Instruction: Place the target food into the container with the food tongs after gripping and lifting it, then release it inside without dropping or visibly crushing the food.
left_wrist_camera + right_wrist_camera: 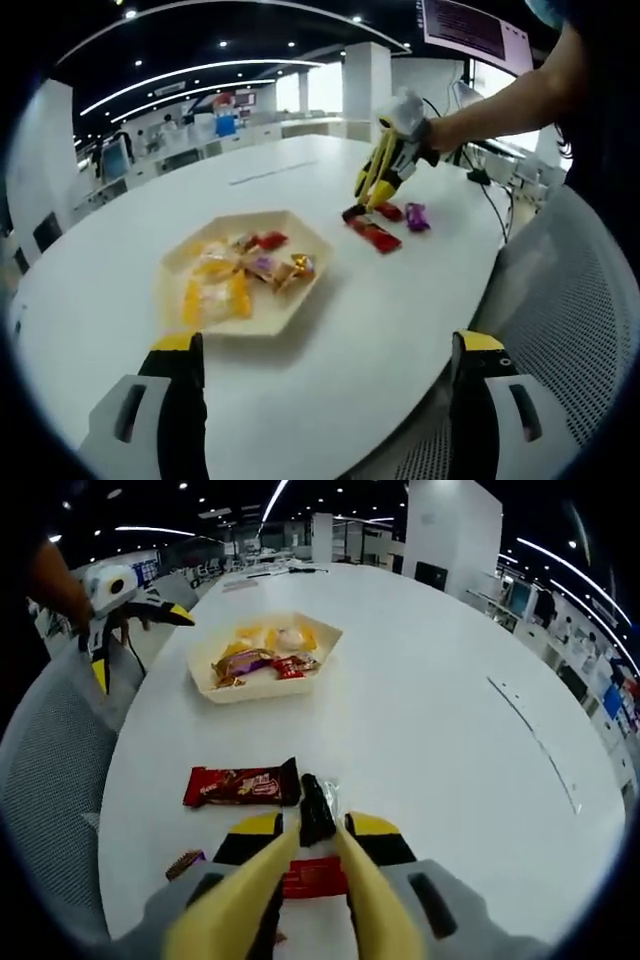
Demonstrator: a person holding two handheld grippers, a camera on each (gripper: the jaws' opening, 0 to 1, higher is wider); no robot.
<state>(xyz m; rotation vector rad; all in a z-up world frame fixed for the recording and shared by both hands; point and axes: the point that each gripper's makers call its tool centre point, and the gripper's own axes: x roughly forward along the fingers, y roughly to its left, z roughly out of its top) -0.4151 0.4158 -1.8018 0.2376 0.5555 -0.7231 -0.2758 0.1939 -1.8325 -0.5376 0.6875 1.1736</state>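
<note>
The left gripper [320, 365] hangs with its jaws spread wide over the near edge of the white table [400, 320], just short of the tray [245, 275] of wrapped sweets. The right gripper [318, 830] clamps yellow tongs [310, 880], whose black tips meet on the table beside a red snack bar [243, 785]. The left gripper view shows the tongs [378, 175] from afar, tips down among a red bar [375, 235] and a purple candy [416, 215]. The right gripper view adds a second red packet [315, 878] under the tongs.
</note>
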